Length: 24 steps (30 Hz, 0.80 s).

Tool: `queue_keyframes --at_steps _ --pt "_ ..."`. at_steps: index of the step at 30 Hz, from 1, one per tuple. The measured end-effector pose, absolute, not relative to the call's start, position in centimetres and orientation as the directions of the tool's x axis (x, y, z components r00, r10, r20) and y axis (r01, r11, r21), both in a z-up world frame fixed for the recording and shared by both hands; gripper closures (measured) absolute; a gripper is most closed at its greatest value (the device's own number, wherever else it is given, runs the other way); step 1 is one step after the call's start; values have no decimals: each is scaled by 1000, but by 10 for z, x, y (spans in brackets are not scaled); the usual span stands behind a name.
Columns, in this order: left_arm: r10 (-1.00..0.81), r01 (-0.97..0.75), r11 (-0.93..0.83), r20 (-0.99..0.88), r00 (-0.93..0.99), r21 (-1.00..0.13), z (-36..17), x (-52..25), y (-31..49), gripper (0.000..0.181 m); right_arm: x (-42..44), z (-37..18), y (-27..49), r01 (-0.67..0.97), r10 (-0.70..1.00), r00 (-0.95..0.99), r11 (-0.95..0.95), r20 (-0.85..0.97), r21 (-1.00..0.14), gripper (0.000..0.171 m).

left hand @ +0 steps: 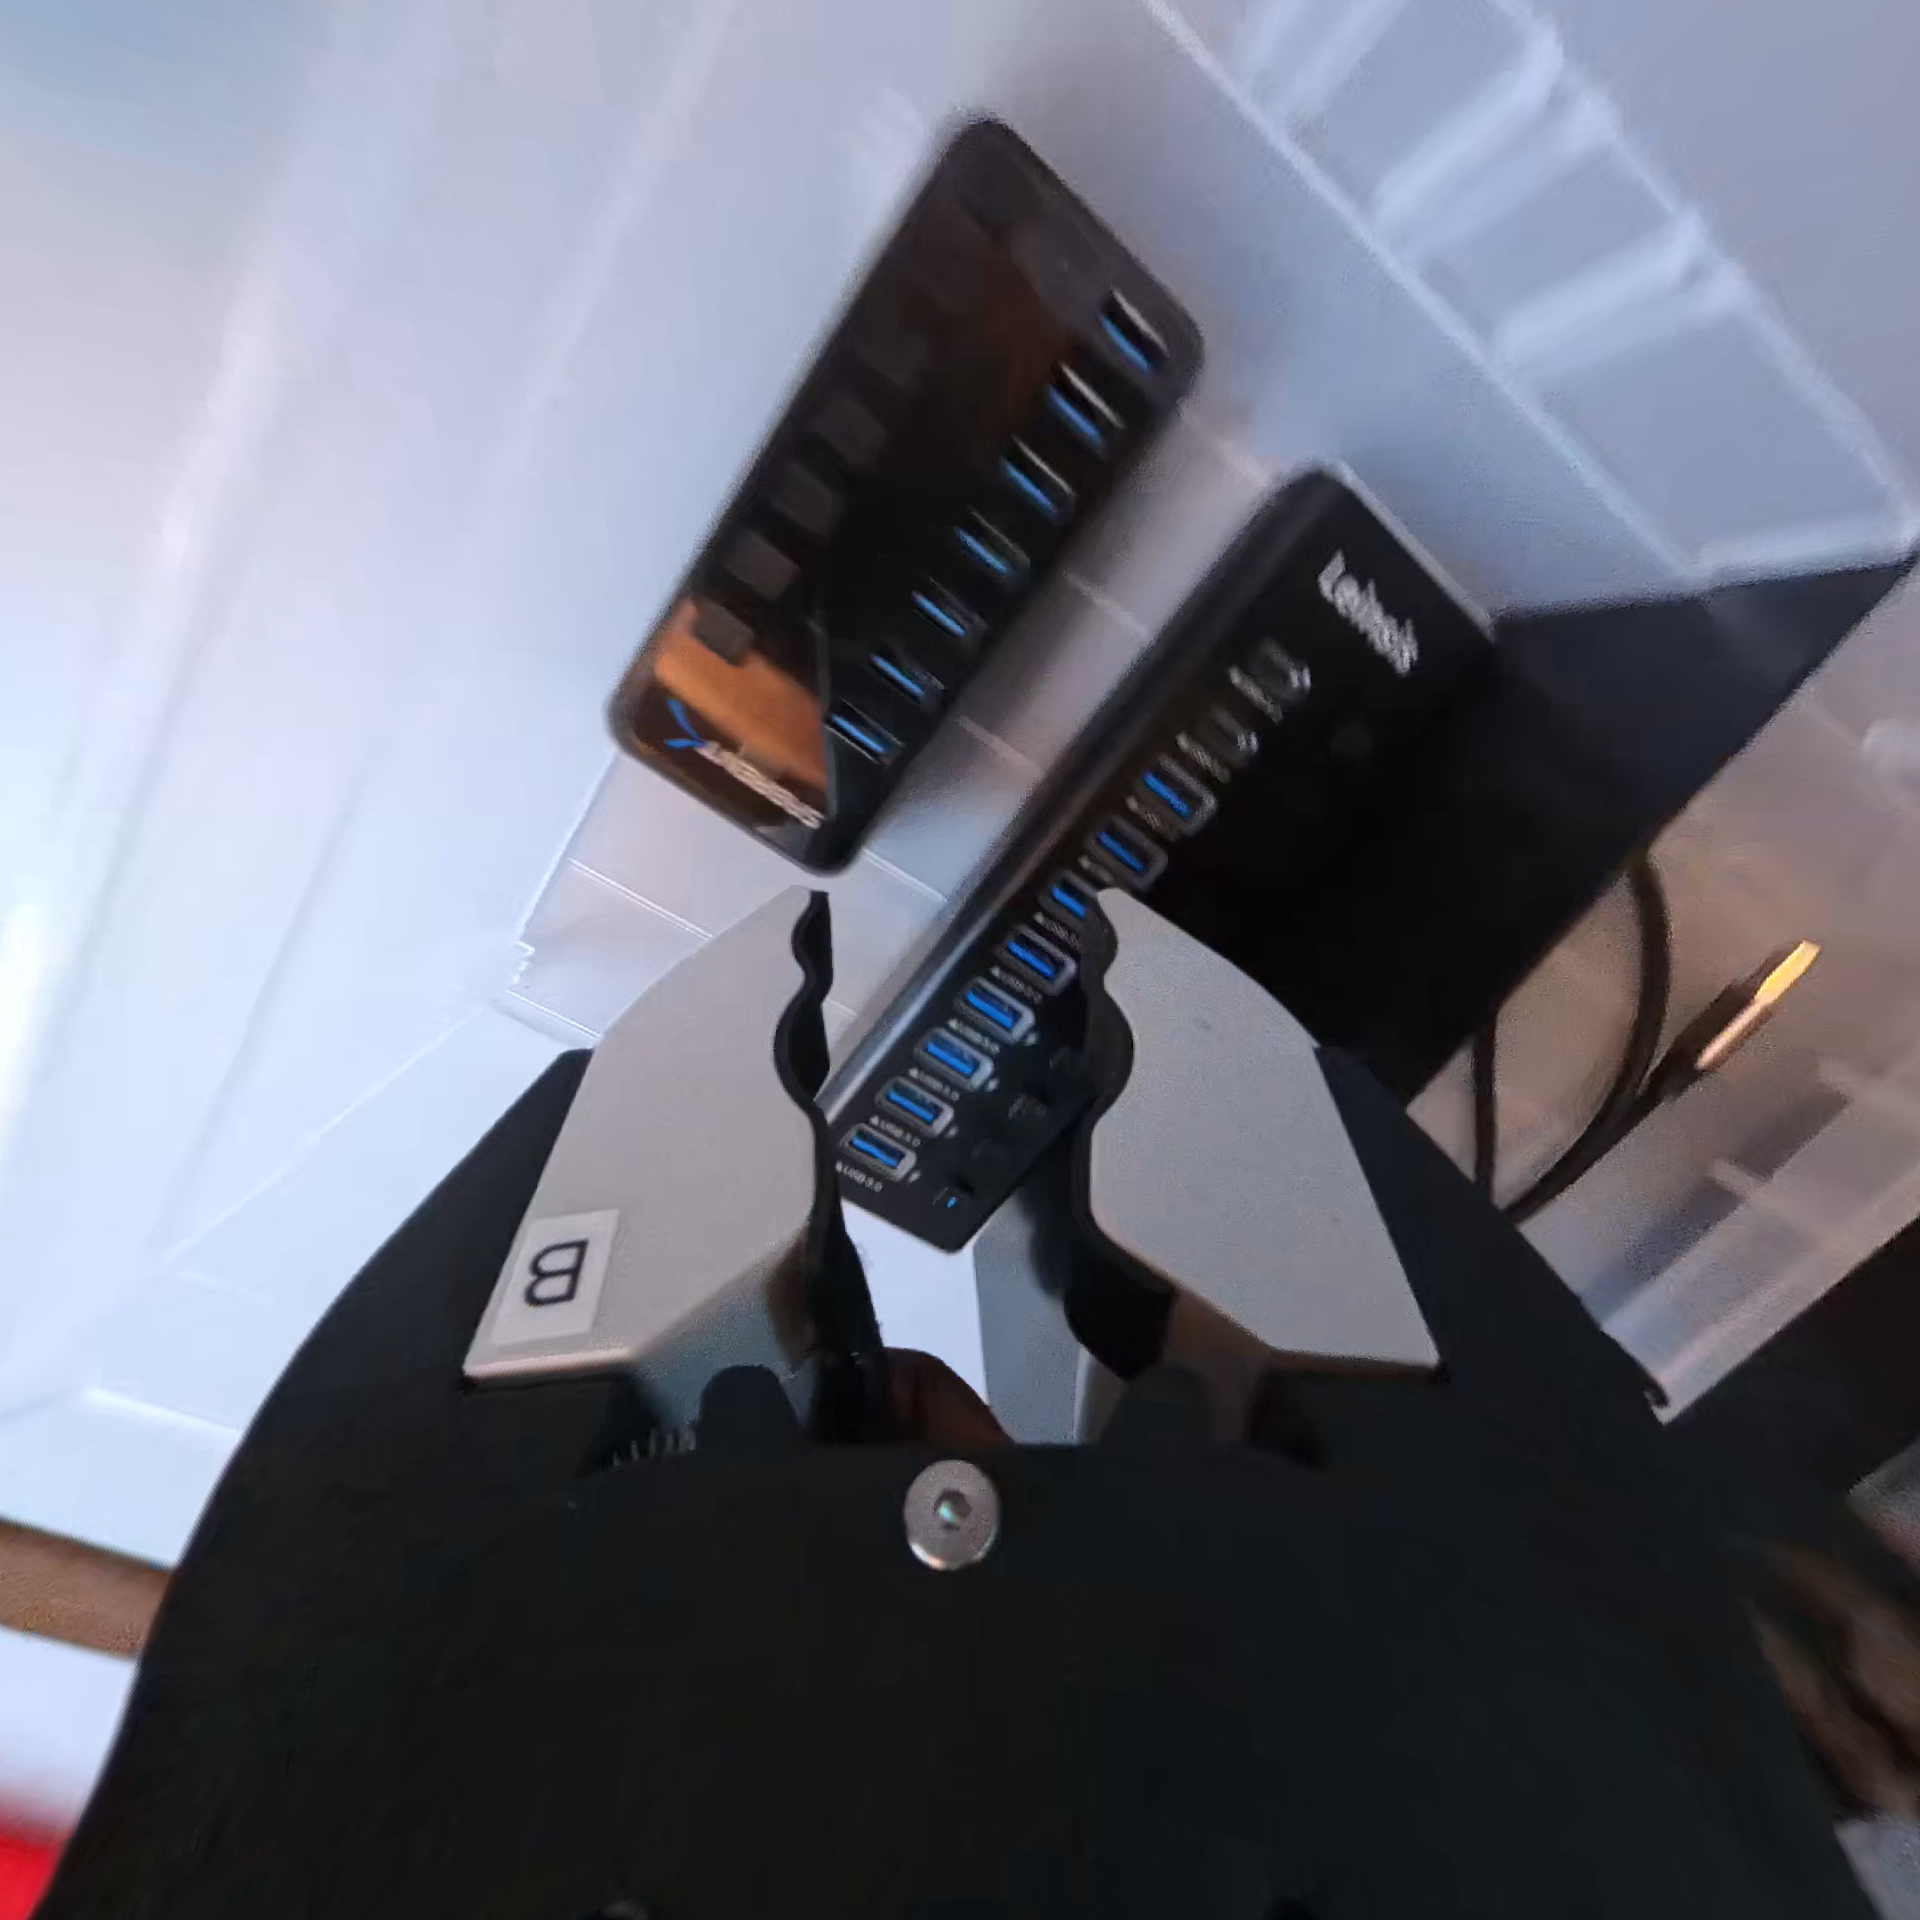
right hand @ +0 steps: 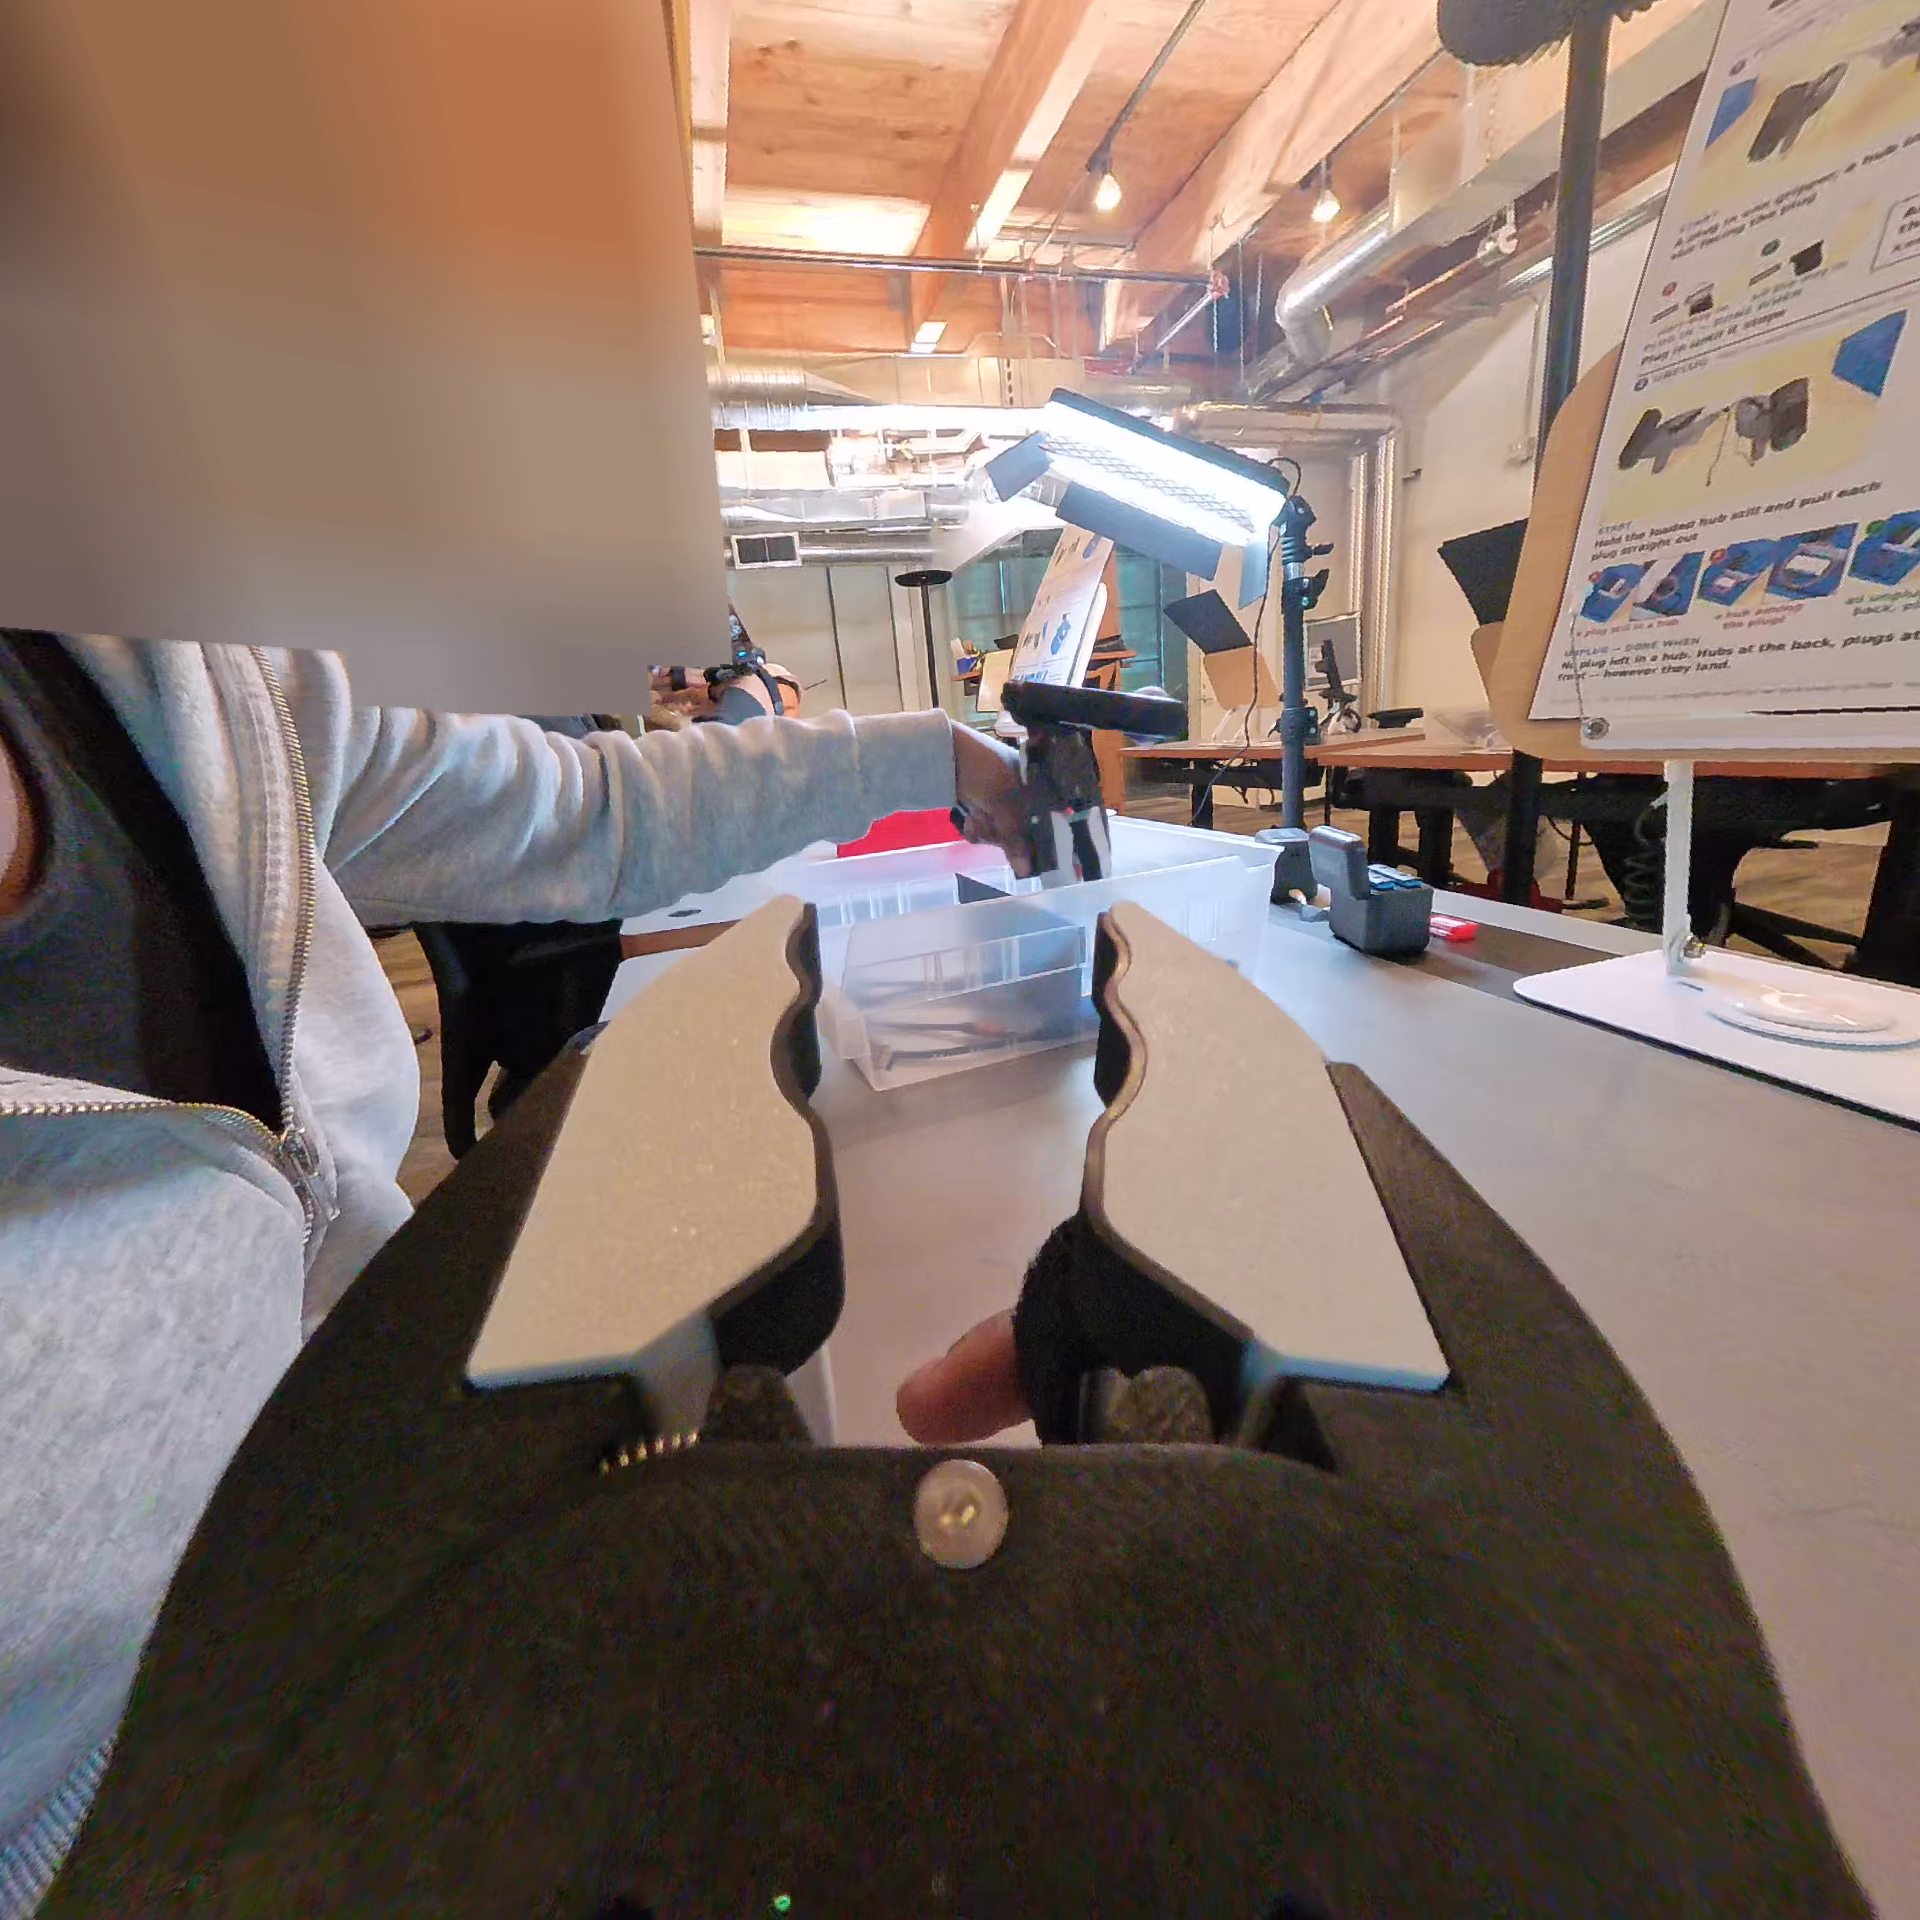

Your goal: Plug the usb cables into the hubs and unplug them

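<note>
In the left wrist view my left gripper (left hand: pixel 961 925) is open and points down into a clear plastic bin (left hand: pixel 1455 260). Two black USB hubs lie in the bin. A glossy hub (left hand: pixel 904 499) lies beyond the fingertips. A long hub (left hand: pixel 1278 748) with a row of blue ports runs between and under my fingers; I cannot tell if they touch it. A black cable with a metal USB plug (left hand: pixel 1756 1008) lies to the right. My right gripper (right hand: pixel 956 925) is open and empty above the grey table (right hand: pixel 1558 1195), in front of the bin (right hand: pixel 966 997).
A person in a grey hoodie (right hand: pixel 208 1039) stands at the left, arm reaching into the bin with the left gripper (right hand: pixel 1075 868). An instruction sheet on a white stand (right hand: pixel 1766 416) is at the right. A small grey device (right hand: pixel 1371 904) and a light panel (right hand: pixel 1153 488) stand behind the bin. Some 45 cm of space lies between my two pairs of fingers. My right tips are about 45 cm from the glossy hub (left hand: pixel 904 499), my left tips only 7 cm.
</note>
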<state>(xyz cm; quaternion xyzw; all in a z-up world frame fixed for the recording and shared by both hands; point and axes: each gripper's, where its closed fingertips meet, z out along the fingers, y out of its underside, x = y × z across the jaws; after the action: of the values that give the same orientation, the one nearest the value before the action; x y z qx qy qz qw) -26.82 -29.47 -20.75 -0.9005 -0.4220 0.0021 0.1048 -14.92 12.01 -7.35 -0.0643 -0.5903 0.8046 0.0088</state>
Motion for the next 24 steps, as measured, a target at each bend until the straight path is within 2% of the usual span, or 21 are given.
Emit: queue_keyframes --at_steps 3,4,9,11,16,20,24 --pt "657 668 -743 150 739 -34 -217 -245 -294 137 -150 -76 118 61 94 -991 -287 -92 -956 120" --pt "634 643 -766 171 754 2 -219 -241 -295 130 -150 -77 118 60 96 -991 -282 -91 -957 120" --pt "567 575 -816 261 781 55 -228 -239 -294 114 -154 -82 115 71 106 -989 -263 -102 -962 120" --pt "557 570 -819 322 765 62 -229 -232 -291 121 -155 -85 115 70 113 -988 -248 -101 -966 120" --pt "504 520 -853 338 795 51 -229 -231 -291 123 -159 -91 112 61 138 -986 -214 -92 -975 121" --pt "423 430 -903 218 879 20 -226 -236 -291 125 -161 -96 110 36 165 -984 -176 -66 -984 122" --pt "352 349 -934 33 935 74 -214 -242 -299 126 -160 -96 109 26 164 -985 -173 -55 -985 122"
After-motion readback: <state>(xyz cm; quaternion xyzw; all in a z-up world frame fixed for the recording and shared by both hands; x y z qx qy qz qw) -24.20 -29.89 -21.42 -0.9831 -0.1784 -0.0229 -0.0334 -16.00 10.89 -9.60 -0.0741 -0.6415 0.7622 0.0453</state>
